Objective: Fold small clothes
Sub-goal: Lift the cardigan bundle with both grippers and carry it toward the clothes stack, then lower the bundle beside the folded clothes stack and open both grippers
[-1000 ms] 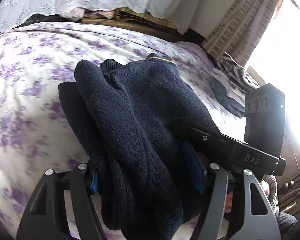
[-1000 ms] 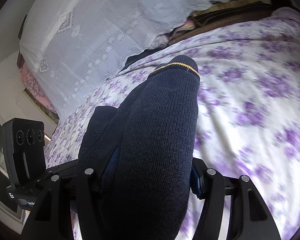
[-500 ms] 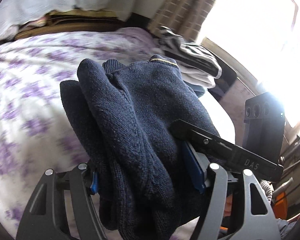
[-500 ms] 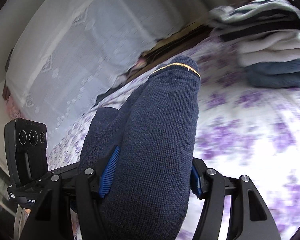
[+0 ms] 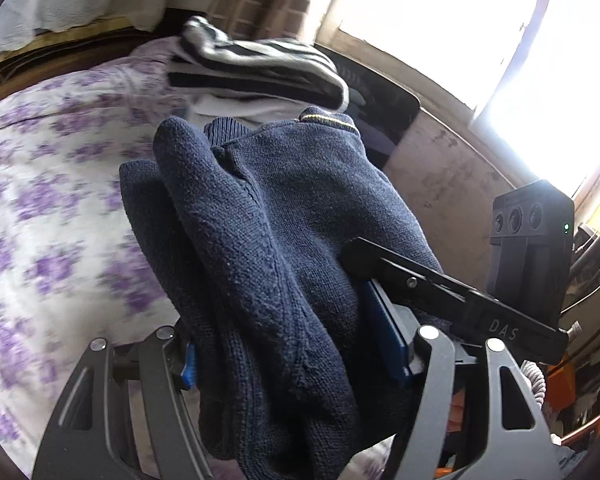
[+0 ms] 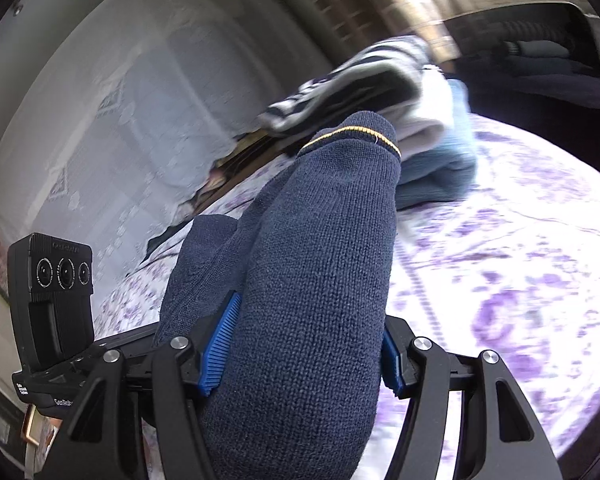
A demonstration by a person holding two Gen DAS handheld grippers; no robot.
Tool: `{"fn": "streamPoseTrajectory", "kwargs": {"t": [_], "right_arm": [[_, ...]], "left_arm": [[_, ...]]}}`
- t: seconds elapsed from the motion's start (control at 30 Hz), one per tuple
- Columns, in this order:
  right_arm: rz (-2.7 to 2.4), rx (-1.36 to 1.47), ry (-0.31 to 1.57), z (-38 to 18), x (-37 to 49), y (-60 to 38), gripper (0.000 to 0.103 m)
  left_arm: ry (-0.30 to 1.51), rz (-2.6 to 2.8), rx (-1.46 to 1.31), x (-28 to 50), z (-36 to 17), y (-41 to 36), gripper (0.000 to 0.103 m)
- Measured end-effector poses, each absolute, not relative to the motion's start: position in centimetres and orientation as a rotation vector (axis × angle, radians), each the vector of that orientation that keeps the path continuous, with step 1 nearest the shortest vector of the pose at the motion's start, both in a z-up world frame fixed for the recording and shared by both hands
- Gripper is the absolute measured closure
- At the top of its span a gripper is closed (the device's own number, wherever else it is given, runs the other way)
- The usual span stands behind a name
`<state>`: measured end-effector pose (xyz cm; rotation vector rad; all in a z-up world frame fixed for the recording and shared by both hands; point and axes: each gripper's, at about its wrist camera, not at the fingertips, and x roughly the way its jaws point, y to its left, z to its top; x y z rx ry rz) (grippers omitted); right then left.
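Observation:
A folded navy knit sweater (image 5: 268, 248) with a thin yellow stripe at its cuff is held up off the bed by both grippers. My left gripper (image 5: 296, 356) is shut on its thick folded bundle, blue pads pressing both sides. My right gripper (image 6: 300, 344) is shut on the same sweater (image 6: 312, 264), its blue pads (image 6: 219, 340) squeezing the roll. The right gripper's body shows in the left wrist view (image 5: 452, 300). A stack of folded clothes (image 5: 260, 76) lies just beyond the sweater; it also shows in the right wrist view (image 6: 404, 120).
The bed has a white sheet with purple flowers (image 5: 40, 200), also in the right wrist view (image 6: 520, 248). A white lace cover (image 6: 112, 120) hangs at the back. A bright window (image 5: 500, 60) and a dark case (image 5: 380, 96) are beyond the stack.
Both grippers have carried the sweater to the right across the bed. The stack of folded clothes has come closer and now sits just behind the sweater's tip.

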<state>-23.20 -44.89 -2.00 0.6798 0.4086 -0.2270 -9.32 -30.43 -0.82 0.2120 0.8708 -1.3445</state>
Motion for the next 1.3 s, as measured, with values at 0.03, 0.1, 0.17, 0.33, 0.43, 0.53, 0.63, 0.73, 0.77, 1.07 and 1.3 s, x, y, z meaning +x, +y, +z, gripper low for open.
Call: {"fn": "streamPoseTrajectory", "kwargs": {"t": [0.03, 0.1, 0.17, 0.33, 0.43, 0.53, 0.63, 0.73, 0.77, 1.07, 1.3], "right_arm": [[-0.24, 0.687, 0.405, -2.3, -23.7, -45.7, 0.04], [-0.255, 0.698, 0.403, -2.8, -24.7, -46.9, 0.04], [-0.264, 0.709, 0.401, -3.3, -25.4, -47.8, 0.04], [-0.274, 0.733, 0.399, -4.2, -25.9, -49.1, 0.04], [-0.275, 0.746, 0.401, -4.8, -26.4, -50.0, 0.04], [-0.281, 0.756, 0.406, -5.1, -26.6, -50.6, 0.04], [-0.28, 0.777, 0.412, -5.6, -26.5, -51.2, 0.04], [-0.274, 0.81, 0.428, -6.5, -26.2, -51.9, 0.04], [-0.275, 0.818, 0.439, -6.9, -25.9, -52.2, 0.04], [-0.277, 0.811, 0.437, -7.9, -26.0, -52.2, 0.039], [-0.368, 0.849, 0.427, -7.3, -27.4, -51.4, 0.028]], "left_arm": [[0.875, -1.354, 0.219, -9.8, -1.1, -31.4, 0.037], [0.883, -1.367, 0.226, -10.5, -1.6, -32.5, 0.037], [0.894, -1.375, 0.232, -10.6, -2.0, -33.5, 0.037], [0.916, -1.386, 0.242, -11.2, -3.1, -35.4, 0.037], [0.923, -1.386, 0.248, -11.2, -3.4, -36.1, 0.037], [0.936, -1.39, 0.245, -11.2, -3.9, -36.7, 0.037], [0.949, -1.388, 0.243, -11.0, -4.5, -37.5, 0.037], [0.958, -1.378, 0.243, -10.9, -5.4, -37.4, 0.037], [0.962, -1.374, 0.241, -10.8, -5.6, -37.6, 0.037], [1.037, -1.347, 0.182, -9.6, -8.0, -37.6, 0.022], [0.972, -1.29, 0.214, -9.6, -7.9, -35.8, 0.005]]}}
